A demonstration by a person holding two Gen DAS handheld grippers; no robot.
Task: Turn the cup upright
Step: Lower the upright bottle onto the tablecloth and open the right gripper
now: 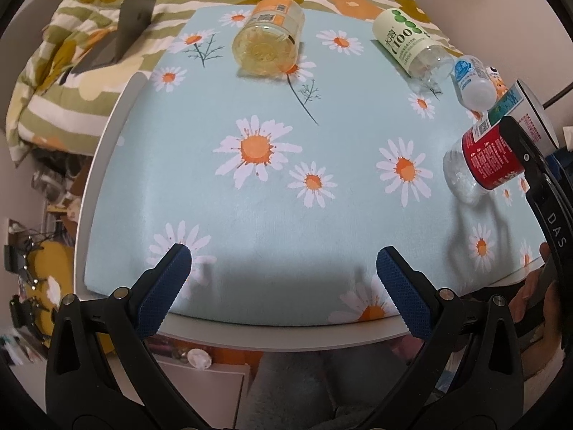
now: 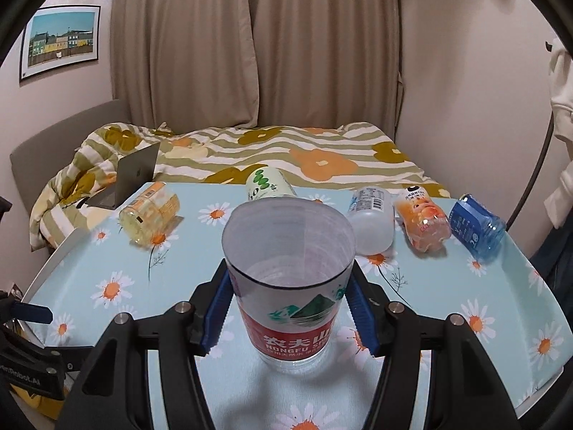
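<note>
One table [image 2: 501,286] carries it all: spare bottles lie at 12 o'clock, clear of your work. Your right gripper [image 2: 290,308] pinches the cup [image 2: 288,272] mouth-up at centre, ready to release. Left gripper [image 1: 283,283] idles, jaws spread.

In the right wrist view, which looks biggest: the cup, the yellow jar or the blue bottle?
1. Cup, though it is nearest the camera, which inflates it.
2. Yellow jar.
3. Blue bottle, close to the jar, so that order is unsure.
</note>
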